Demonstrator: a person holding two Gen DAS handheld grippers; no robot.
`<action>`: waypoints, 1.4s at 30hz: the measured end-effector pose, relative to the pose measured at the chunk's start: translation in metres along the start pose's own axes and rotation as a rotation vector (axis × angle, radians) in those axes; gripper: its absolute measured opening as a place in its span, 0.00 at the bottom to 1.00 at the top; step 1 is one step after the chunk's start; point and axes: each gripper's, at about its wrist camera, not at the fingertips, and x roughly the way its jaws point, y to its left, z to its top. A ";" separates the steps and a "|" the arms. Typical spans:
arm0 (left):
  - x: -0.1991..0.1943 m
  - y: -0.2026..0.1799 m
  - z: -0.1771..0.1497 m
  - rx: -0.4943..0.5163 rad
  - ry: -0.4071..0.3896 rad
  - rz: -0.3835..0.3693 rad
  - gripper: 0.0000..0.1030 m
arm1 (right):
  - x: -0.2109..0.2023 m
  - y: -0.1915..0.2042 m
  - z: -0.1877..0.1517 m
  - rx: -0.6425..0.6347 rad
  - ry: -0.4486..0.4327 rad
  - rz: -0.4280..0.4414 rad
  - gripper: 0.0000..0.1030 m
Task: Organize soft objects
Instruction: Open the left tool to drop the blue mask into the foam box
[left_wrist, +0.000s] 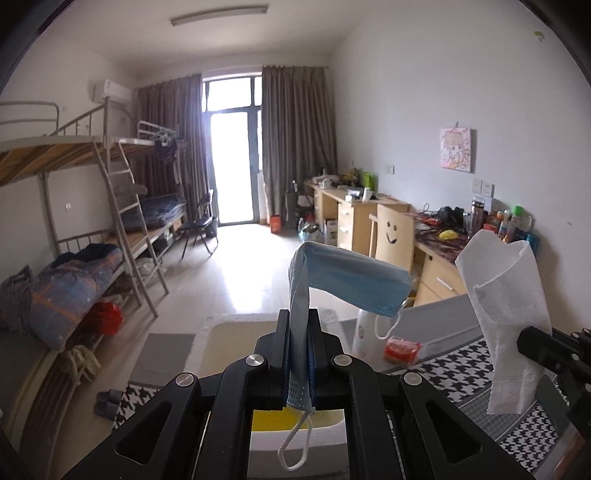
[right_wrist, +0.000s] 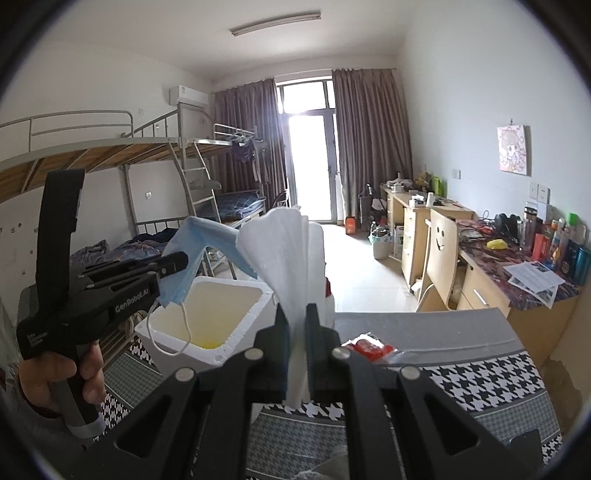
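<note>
A: Start with the left wrist view. What is the left gripper (left_wrist: 298, 325) doing?

B: Its fingers are pinched tight on a blue face mask (left_wrist: 347, 280), which stands up out of the jaws and folds over to the right. One white ear loop dangles below the gripper. At the right edge a white tissue (left_wrist: 506, 314) is held up by the right gripper (left_wrist: 532, 341), only partly in view.

A: And the surface?

B: A houndstooth-patterned cloth (left_wrist: 461, 373) covers the table, with a red packet (left_wrist: 402, 349) lying on it beside a white bottle (left_wrist: 364, 334). Below the jaws sits a white foam box (left_wrist: 229, 328) with a yellowish inside. Beyond are a pale tiled floor, metal bunk beds (left_wrist: 92, 192) on the left, brown curtains round a bright glass door, and a cluttered wooden desk (left_wrist: 373, 210) on the right.

A: Now the right wrist view.

B: The right gripper (right_wrist: 297, 328) is clamped on the white tissue (right_wrist: 288, 258), which fans upward. To the left a hand (right_wrist: 55, 376) grips the left gripper (right_wrist: 173, 264), the blue face mask (right_wrist: 188, 258) hanging above the open foam box (right_wrist: 207, 317). The red packet (right_wrist: 369, 347) lies just past the right finger, on the houndstooth-patterned cloth (right_wrist: 480, 387). A chair (right_wrist: 439, 251) with a drawn smile stands at the desk (right_wrist: 517, 273).
</note>
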 end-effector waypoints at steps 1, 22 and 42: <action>0.002 0.003 -0.001 -0.005 0.005 0.009 0.08 | 0.002 0.002 0.001 -0.001 0.005 0.009 0.10; 0.030 0.031 -0.010 -0.055 0.081 0.099 0.08 | 0.049 0.038 0.015 -0.055 0.088 0.122 0.10; 0.055 0.052 -0.022 -0.115 0.165 0.123 0.80 | 0.075 0.056 0.016 -0.075 0.148 0.126 0.10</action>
